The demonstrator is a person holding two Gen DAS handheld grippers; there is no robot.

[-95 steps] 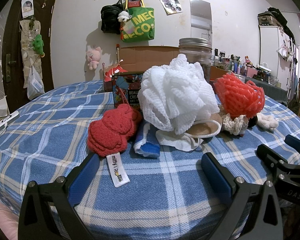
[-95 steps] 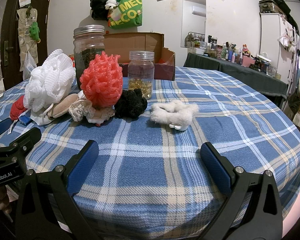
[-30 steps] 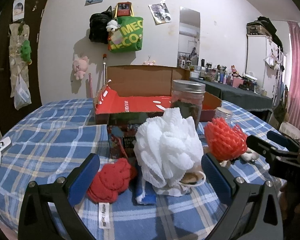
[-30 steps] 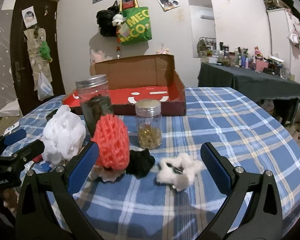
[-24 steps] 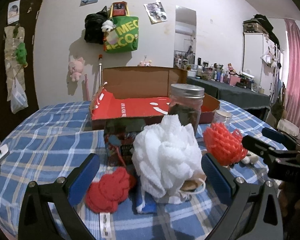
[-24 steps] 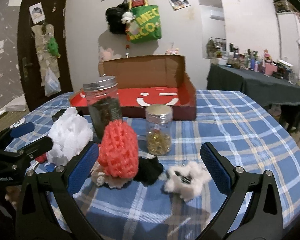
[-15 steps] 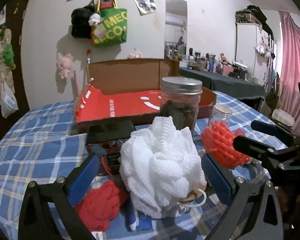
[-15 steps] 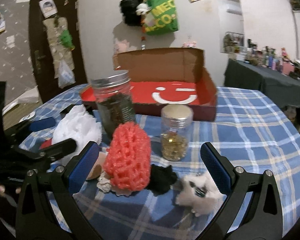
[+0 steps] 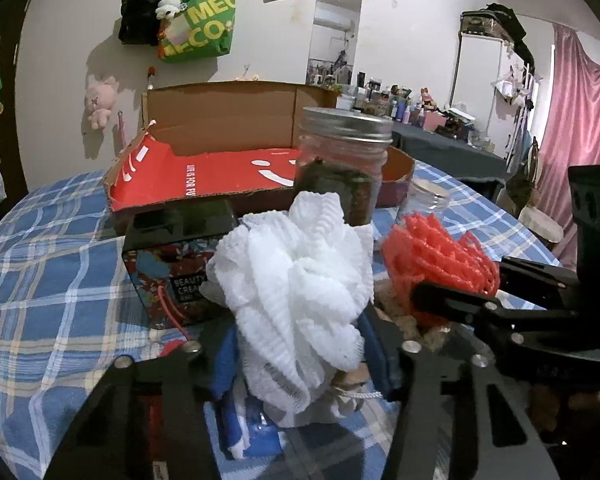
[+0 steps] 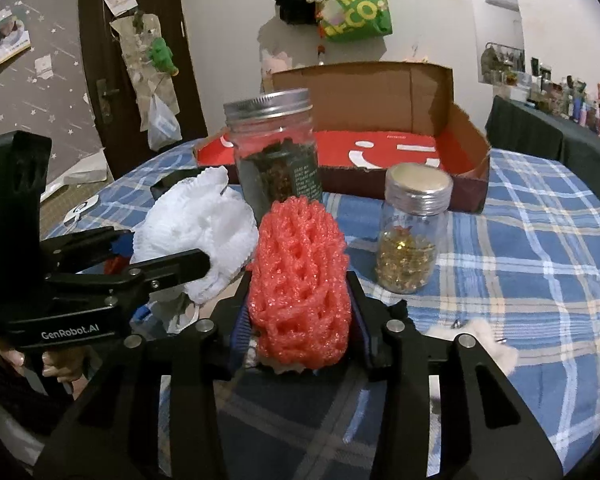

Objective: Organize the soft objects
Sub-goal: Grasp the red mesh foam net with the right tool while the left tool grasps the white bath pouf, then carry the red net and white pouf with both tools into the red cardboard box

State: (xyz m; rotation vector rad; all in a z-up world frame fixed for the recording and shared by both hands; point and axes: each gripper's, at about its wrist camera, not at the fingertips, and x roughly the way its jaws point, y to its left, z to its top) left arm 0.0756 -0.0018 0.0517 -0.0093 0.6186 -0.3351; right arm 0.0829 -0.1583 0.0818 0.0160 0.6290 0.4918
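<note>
A white mesh bath puff [image 9: 292, 272] stands on the blue plaid tablecloth, with my left gripper [image 9: 300, 356] closing on it, its blue pads [image 9: 224, 360] against the puff's lower sides. My right gripper [image 10: 300, 324] is closing on a red foam net [image 10: 300, 272], pads touching both of its flanks. In the right wrist view the left gripper's fingers [image 10: 168, 268] reach across the white puff [image 10: 192, 224]. A blue-and-white cloth [image 9: 236, 420] lies under the puff. A white fluffy clip [image 10: 484, 340] and a black scrunchie [image 10: 398, 310] lie right of the red net.
An open cardboard box with a red floor [image 10: 400, 148] sits behind the pile. A tall lidded jar [image 10: 276, 148] and a small jar of gold bits [image 10: 414, 232] stand just behind the soft things. A patterned tin [image 9: 168, 276] is left of the puff.
Both grippers moved forward over the table and went from wide open to closed in around their objects: left on the white puff, right on the red foam net.
</note>
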